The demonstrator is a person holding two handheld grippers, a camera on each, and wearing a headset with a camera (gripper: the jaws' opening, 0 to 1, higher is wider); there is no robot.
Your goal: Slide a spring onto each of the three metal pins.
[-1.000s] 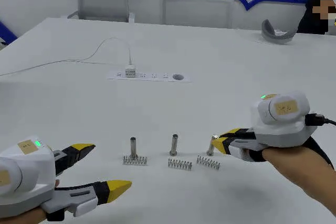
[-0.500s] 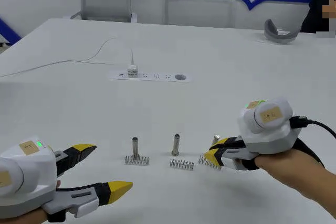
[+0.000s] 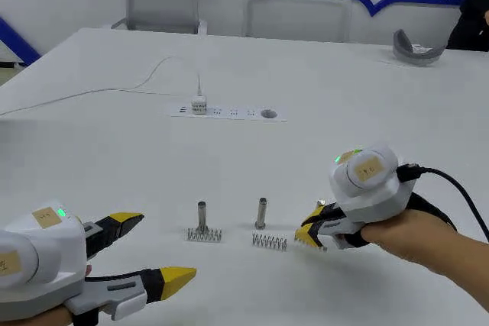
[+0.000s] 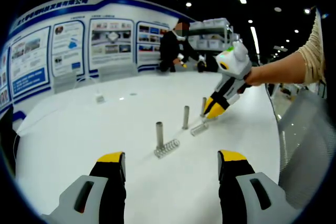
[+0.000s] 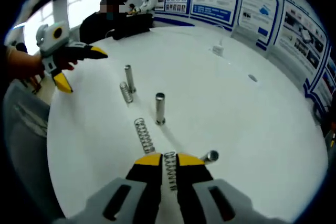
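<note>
Frankly, the tan stickers point(image 3: 368, 167) on my tongs and the wall posters point(image 4: 68, 45) are too blurred to read. My right gripper point(image 3: 309, 236), right of centre in the head view, pinches the rightmost spring point(image 5: 170, 170) down on the white table point(image 3: 114, 158) (just beside the third pin point(image 5: 209, 156)); a second ago it sat higher, at that pin's top. My left gripper point(image 3: 158, 248) stays gaping at lower left. The left spring point(image 3: 204, 234) and middle spring point(image 3: 269, 241) lie by their upright pins point(image 3: 202, 215).

Left gripper point(image 3: 159, 246) low, jaws wide apart; right gripper point(image 3: 308, 233) tilted down, jaws tight on a spring point(image 5: 170, 169).
</note>
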